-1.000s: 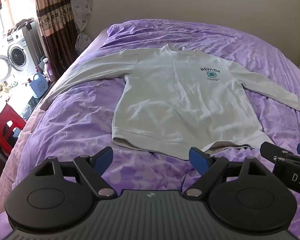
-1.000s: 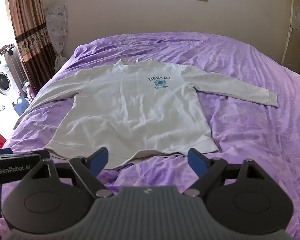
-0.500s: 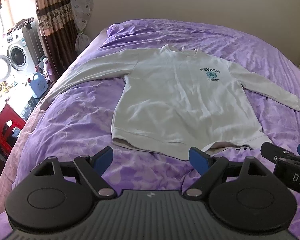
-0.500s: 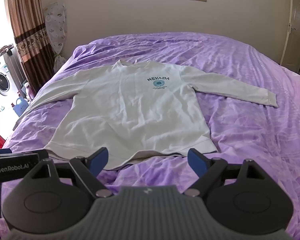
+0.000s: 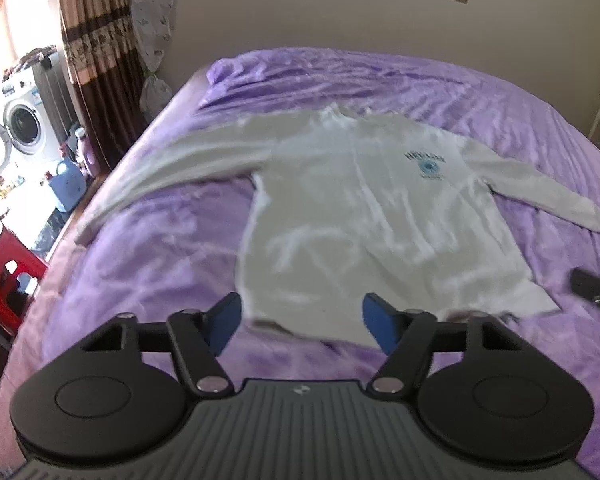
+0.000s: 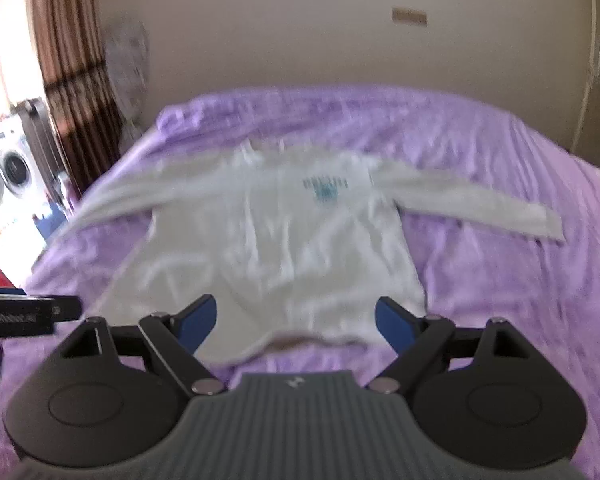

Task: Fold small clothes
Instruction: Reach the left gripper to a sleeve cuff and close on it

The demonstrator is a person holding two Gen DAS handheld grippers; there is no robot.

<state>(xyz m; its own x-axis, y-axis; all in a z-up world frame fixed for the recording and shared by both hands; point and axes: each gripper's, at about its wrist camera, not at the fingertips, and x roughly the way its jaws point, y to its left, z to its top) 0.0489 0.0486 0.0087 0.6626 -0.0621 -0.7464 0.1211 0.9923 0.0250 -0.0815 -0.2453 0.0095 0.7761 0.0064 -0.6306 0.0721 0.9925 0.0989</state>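
Plainly, the sweatshirt (image 5: 364, 216) lies flat on the purple bedspread (image 5: 148, 264), front up, neck toward the far wall, both sleeves stretched out to the sides and its hem nearest us. We see our left gripper (image 5: 302, 324) hanging just above the near left part of that hem; its jaws stand apart but are closing, with nothing pinched between the blue pads (image 5: 225, 320) — only cloth showing in the gap behind them. Our right gripper (image 6: 296, 322) hovers over the hem's right half with its jaws spread wide and nothing in them.

Both views are smeared, so the teal print on the chest (image 5: 426, 164) cannot be read. The left sleeve runs toward the bed's edge and its cuff blurs out there. In the left view only a dark sliver of the right gripper shows at the frame's right edge.

Beyond the bed stand a brown curtain (image 5: 92, 52), a washing machine (image 5: 22, 128), a blue jug (image 5: 66, 184) and a red stool (image 5: 8, 276), the stool partly cut off.
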